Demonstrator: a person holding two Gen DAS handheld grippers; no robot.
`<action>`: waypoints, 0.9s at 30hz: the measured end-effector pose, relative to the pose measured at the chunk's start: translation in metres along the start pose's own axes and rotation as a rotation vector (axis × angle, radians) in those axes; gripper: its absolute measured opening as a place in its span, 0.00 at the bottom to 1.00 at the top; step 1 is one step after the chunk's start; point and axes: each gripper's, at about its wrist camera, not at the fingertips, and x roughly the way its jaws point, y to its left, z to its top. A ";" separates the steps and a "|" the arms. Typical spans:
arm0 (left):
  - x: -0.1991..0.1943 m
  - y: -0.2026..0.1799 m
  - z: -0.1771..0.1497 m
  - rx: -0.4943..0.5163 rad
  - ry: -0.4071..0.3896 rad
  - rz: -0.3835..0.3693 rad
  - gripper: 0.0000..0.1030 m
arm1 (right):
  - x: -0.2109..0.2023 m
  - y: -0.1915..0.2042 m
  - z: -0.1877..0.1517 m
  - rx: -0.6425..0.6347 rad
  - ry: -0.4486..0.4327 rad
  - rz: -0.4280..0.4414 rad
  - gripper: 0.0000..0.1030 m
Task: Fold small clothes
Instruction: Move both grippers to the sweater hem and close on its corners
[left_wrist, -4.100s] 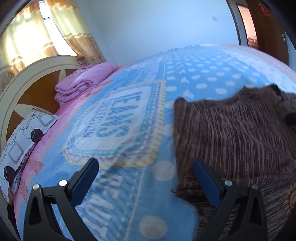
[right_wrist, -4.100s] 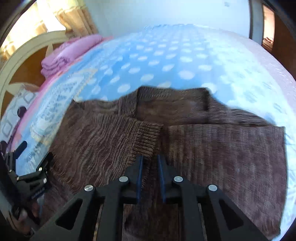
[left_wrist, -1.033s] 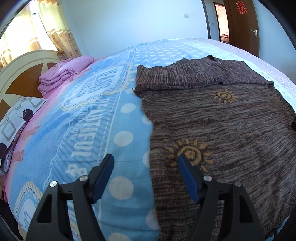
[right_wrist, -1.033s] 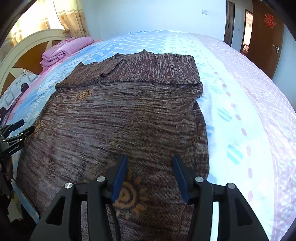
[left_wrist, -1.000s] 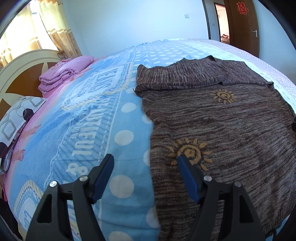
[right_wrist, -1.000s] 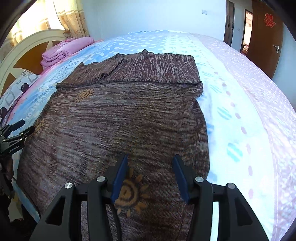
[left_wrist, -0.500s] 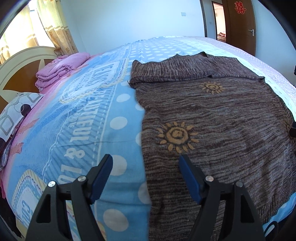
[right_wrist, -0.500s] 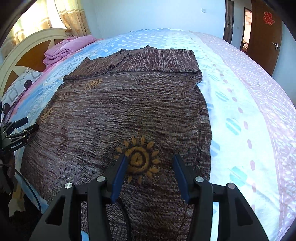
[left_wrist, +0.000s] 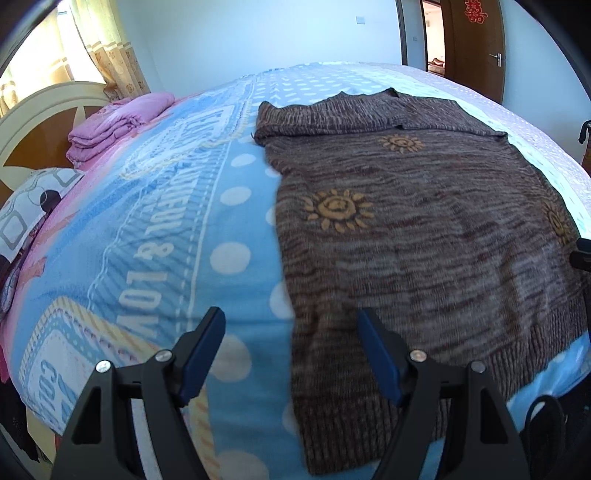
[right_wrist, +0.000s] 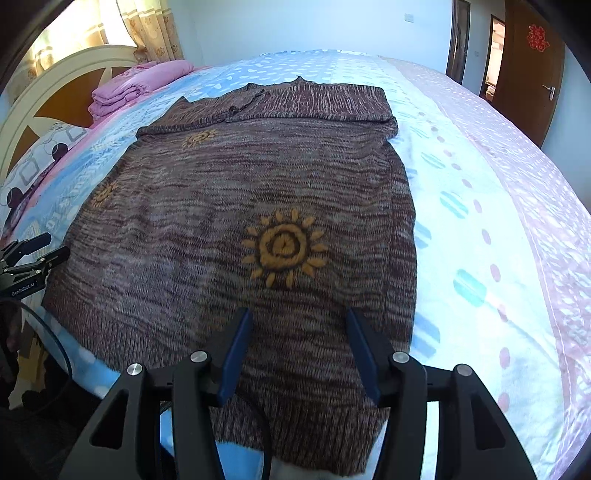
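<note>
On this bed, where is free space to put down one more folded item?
One bare patch is the blue dotted bedspread between the brown sweater and the folded pink blanket. Another is the pale and pink strip along the sweater's other side. The middle is covered by the sweater, and the headboard end is crowded with a pillow.

Sweater (right_wrist: 236, 206) lies flat on bed cover (right_wrist: 480, 206), hem at near edge, folded-over top part at far end. Folded blanket (left_wrist: 118, 125) sits far left by headboard (left_wrist: 33, 122); pillow (left_wrist: 29, 206) lies nearer, along left edge. Door (right_wrist: 532, 70) stands beyond bed, far right.
</note>
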 end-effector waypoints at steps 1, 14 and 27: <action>-0.002 0.002 -0.003 -0.007 0.005 -0.004 0.75 | -0.001 0.000 -0.002 -0.002 0.002 -0.001 0.52; -0.017 0.011 -0.039 -0.125 0.066 -0.147 0.63 | -0.026 -0.010 -0.041 -0.018 0.015 -0.031 0.53; -0.021 -0.010 -0.044 -0.065 0.050 -0.185 0.15 | -0.037 -0.036 -0.054 0.085 0.001 0.013 0.53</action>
